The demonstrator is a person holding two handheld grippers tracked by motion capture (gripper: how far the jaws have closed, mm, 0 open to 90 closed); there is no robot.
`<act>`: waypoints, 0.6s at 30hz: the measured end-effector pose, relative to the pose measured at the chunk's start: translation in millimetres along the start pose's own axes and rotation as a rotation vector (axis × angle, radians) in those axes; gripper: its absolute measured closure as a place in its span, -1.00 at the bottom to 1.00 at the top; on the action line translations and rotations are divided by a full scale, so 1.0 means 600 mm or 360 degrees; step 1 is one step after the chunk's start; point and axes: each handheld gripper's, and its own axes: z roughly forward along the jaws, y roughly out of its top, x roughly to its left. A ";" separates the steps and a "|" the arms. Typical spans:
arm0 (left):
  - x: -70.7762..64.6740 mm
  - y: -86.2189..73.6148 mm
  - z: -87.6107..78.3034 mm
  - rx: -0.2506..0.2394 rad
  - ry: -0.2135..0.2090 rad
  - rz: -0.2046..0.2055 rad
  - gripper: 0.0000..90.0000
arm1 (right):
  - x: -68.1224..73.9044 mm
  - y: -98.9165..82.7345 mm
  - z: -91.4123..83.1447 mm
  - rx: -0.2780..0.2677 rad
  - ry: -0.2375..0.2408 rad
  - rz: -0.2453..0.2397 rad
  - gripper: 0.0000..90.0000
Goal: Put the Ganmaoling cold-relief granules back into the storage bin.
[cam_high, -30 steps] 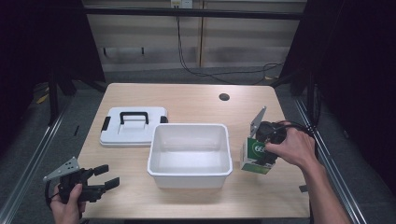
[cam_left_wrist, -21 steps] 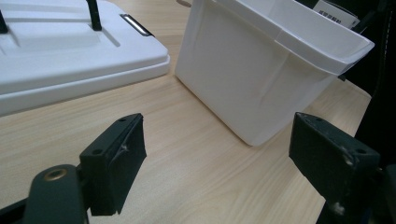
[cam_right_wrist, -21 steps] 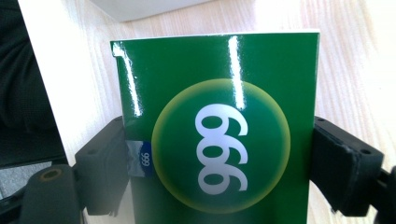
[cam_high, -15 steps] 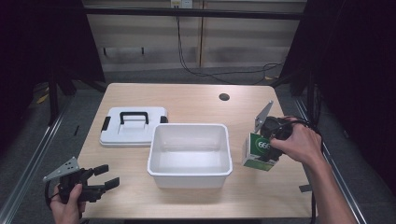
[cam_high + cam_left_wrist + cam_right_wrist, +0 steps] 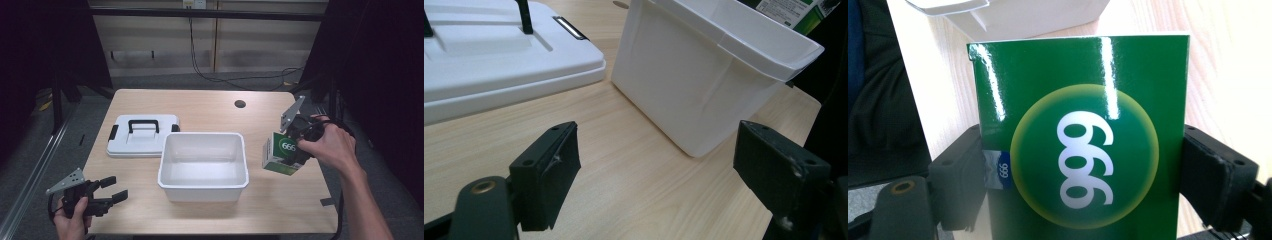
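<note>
Wooden table (image 5: pixel 210 107); green box (image 5: pixel 1080 145), bottom cut off, between right claw (image 5: pixel 1083 180) jaws

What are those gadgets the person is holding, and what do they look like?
Each hand grips a black handheld tool: the left tool and the right tool. Each ends in two blocky black jaws, carries a grey three-cornered plate on top and trails a black cable. The person's forearms are bare, with no sleeves visible.

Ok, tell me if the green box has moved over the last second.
Yes. The green box, clamped in the right tongs, has lifted off the table and shifted slightly away from the person, staying to the right of the white bin.
</note>
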 end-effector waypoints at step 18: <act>0.003 0.001 0.004 0.0006 0.0005 -0.0007 -0.59 | -0.001 0.030 -0.039 -0.0129 -0.0013 -0.0027 -0.64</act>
